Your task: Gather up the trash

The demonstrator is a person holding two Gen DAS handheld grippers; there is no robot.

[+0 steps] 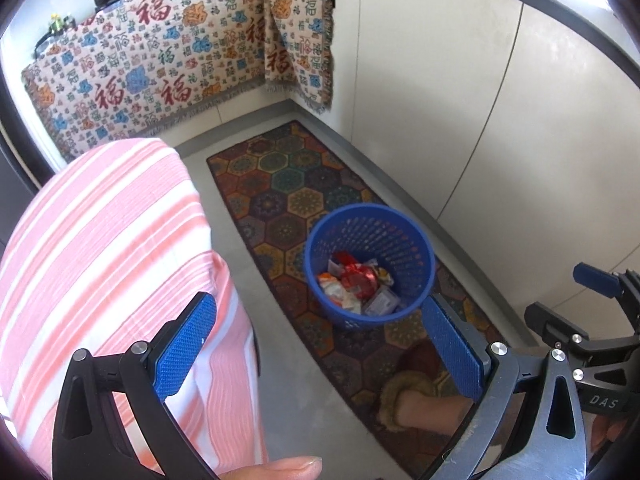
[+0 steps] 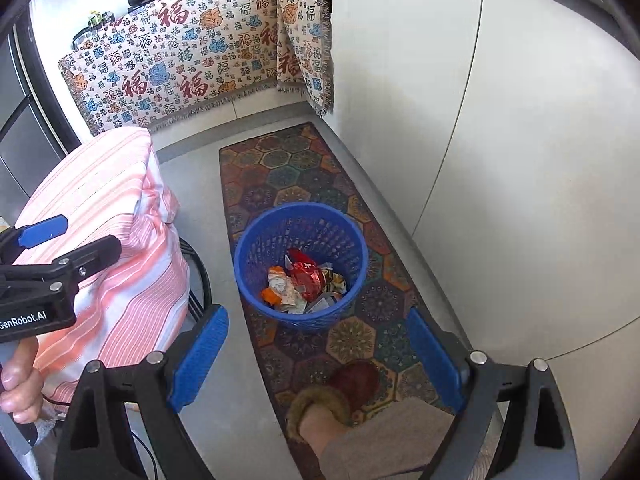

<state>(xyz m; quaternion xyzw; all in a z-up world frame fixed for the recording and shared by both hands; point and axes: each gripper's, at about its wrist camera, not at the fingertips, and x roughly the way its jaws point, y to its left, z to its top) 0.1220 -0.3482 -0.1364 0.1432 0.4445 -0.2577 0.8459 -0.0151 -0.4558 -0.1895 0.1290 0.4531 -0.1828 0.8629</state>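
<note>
Both the left gripper [image 1: 316, 344] and right gripper [image 2: 316, 354] hang released and empty above the blue basket [image 1: 416, 236], low centre of frame, wrappers [image 2: 306, 280] already inside, so collecting looks nearly done; next, probably, find any remaining trash.

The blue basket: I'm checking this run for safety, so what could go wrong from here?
The blue basket stands free on the patterned rug, so a nudge from the open right gripper might tip it and spill the wrappers. The slippered foot is close in front of it and could kick it. Both grippers, including the left gripper, are empty.
</note>
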